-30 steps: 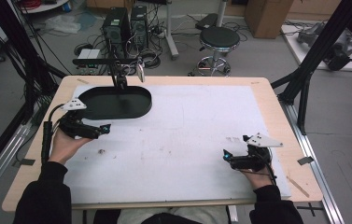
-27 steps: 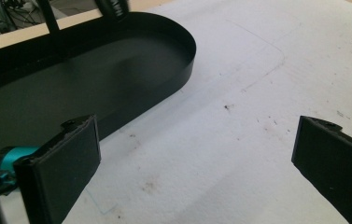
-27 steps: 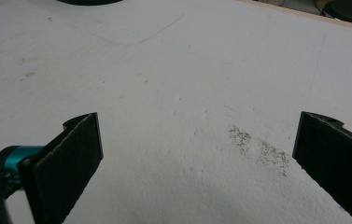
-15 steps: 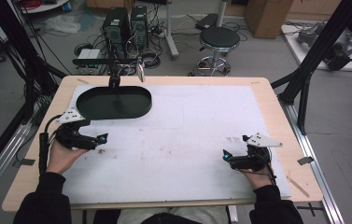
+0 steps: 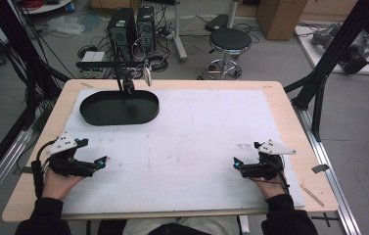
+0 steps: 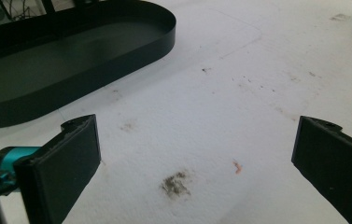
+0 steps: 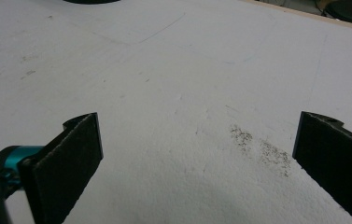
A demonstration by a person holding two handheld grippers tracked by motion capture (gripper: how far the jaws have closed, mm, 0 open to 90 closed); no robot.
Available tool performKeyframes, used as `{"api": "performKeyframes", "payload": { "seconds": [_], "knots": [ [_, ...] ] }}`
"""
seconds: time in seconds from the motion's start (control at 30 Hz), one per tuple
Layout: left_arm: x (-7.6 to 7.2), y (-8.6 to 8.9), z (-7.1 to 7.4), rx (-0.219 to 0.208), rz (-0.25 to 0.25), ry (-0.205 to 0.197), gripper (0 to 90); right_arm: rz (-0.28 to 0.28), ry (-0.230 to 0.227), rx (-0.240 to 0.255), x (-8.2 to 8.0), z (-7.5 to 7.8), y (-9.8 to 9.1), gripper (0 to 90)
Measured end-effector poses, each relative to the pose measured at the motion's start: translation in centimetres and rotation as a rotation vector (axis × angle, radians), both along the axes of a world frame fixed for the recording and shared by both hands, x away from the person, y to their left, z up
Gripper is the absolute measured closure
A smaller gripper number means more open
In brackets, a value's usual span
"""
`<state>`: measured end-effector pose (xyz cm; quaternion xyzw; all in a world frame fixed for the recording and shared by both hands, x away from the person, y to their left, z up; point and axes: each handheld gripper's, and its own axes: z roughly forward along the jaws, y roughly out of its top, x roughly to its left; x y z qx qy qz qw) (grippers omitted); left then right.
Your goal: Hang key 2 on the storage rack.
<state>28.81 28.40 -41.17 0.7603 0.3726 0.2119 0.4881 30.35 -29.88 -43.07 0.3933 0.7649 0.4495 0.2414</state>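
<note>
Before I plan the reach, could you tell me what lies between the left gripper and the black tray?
Nothing but bare, stained white mat: the left gripper view shows it between the open left gripper and the black tray.

tray [image 6: 75, 56]: left end cut off by frame | stand base [image 5: 128, 88]: partly hidden behind tray rim

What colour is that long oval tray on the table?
The tray is black all over, clearest in the high view.

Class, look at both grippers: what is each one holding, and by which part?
Nothing is held. The left gripper and right gripper both stand open over the white table cover.
</note>
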Motion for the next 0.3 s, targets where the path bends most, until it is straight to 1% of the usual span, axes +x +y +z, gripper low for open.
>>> {"api": "performKeyframes", "payload": {
  "seconds": [0.03, 0.07, 0.13, 0.17, 0.23, 0.3],
  "knots": [
    [-0.3, 0.1, -0.2, 0.006, 0.004, -0.006, 1.7, 0.0, 0.001, -0.001, 0.0, 0.0, 0.0, 0.8],
    [-0.6, 0.1, -0.3, 0.0, 0.013, -0.005, 1.7, 0.003, 0.001, -0.001, 0.0, 0.0, 0.0, 0.8],
    [-1.1, 0.4, -0.8, 0.006, 0.021, 0.002, 1.7, 0.006, 0.003, 0.0, 0.0, 0.0, 0.0, 0.8],
    [-1.3, 0.6, -1.0, 0.01, 0.026, 0.009, 1.7, 0.005, 0.003, 0.001, 0.0, 0.0, 0.0, 0.8],
    [-1.5, 0.8, -1.5, 0.005, 0.036, 0.027, 1.7, 0.008, 0.002, 0.0, 0.0, 0.0, 0.0, 0.8],
    [-1.3, 1.0, -1.8, 0.001, 0.041, 0.043, 1.7, 0.01, 0.0, 0.0, 0.0, -0.1, 0.0, 0.8]
  ]
}}
